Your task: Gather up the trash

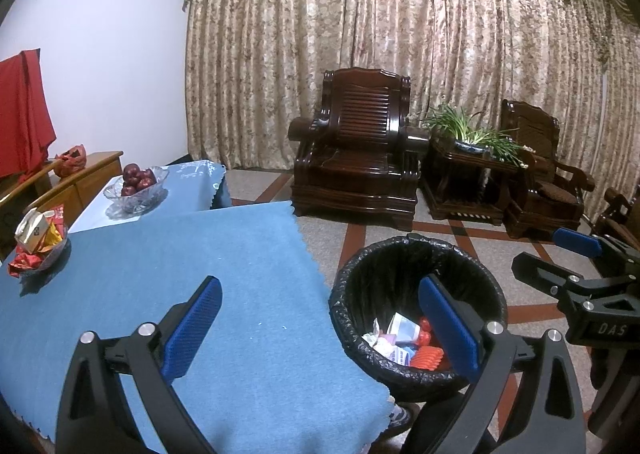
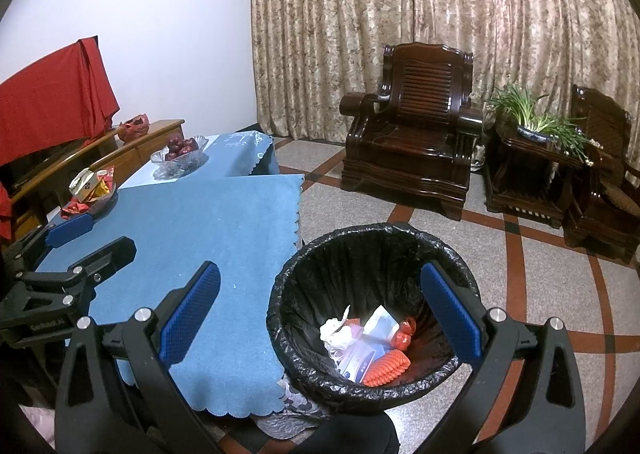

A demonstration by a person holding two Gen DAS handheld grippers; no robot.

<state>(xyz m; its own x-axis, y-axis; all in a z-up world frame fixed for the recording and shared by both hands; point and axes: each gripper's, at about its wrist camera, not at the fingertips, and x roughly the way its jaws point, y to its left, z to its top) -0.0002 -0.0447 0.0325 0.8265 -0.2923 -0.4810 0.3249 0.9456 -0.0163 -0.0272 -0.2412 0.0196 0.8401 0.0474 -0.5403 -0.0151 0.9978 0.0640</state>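
A round bin with a black liner (image 1: pixel 416 254) (image 2: pixel 372 242) stands on the floor beside the blue-clothed table (image 1: pixel 224 286) (image 2: pixel 216 230). Inside it lie trash pieces (image 1: pixel 404 342) (image 2: pixel 368 342): white crumpled paper, pale wrappers and red-orange items. My left gripper (image 1: pixel 326 326) is open and holds nothing, spanning the table's right edge and the bin. My right gripper (image 2: pixel 322 318) is open and holds nothing, hanging above the bin's left rim. Each gripper also shows at the edge of the other's view, the right gripper (image 1: pixel 560 258) and the left gripper (image 2: pixel 90 238).
A dish of wrapped snacks (image 1: pixel 38 240) (image 2: pixel 90 190) and a glass bowl of red fruit (image 1: pixel 138 184) (image 2: pixel 180 152) sit on the table's far left. Dark wooden armchairs (image 1: pixel 360 150) (image 2: pixel 416 134), a side table with a plant (image 1: pixel 472 142) and curtains stand behind.
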